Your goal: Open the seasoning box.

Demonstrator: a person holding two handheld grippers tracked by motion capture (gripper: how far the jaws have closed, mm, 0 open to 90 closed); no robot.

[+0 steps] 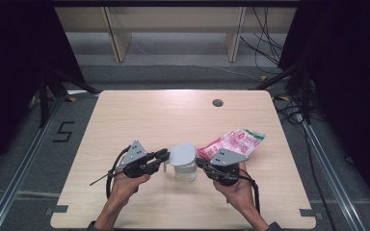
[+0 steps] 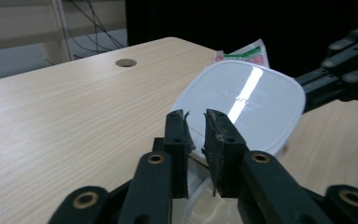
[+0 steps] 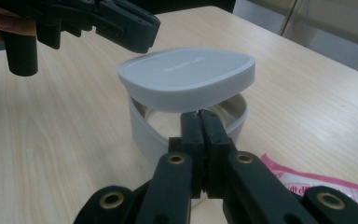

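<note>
A clear tub (image 1: 187, 172) stands at the table's near middle, and its grey lid (image 1: 183, 153) sits raised and tilted above it. My right gripper (image 1: 198, 162) comes in from the right. In the right gripper view its jaws (image 3: 200, 115) are pressed together right under the lid's (image 3: 186, 77) near rim, above the tub's wall (image 3: 142, 128). My left gripper (image 1: 165, 155) is at the lid's left edge. A narrow gap shows between the left jaws (image 2: 196, 116), with the lid (image 2: 247, 100) just beyond them and nothing pinched.
A pink and white plastic packet (image 1: 236, 142) lies on the table just right of the tub, behind my right hand. A round cable hole (image 1: 217, 102) sits near the table's (image 1: 139, 115) far edge. Cables and frame legs stand on the floor beyond.
</note>
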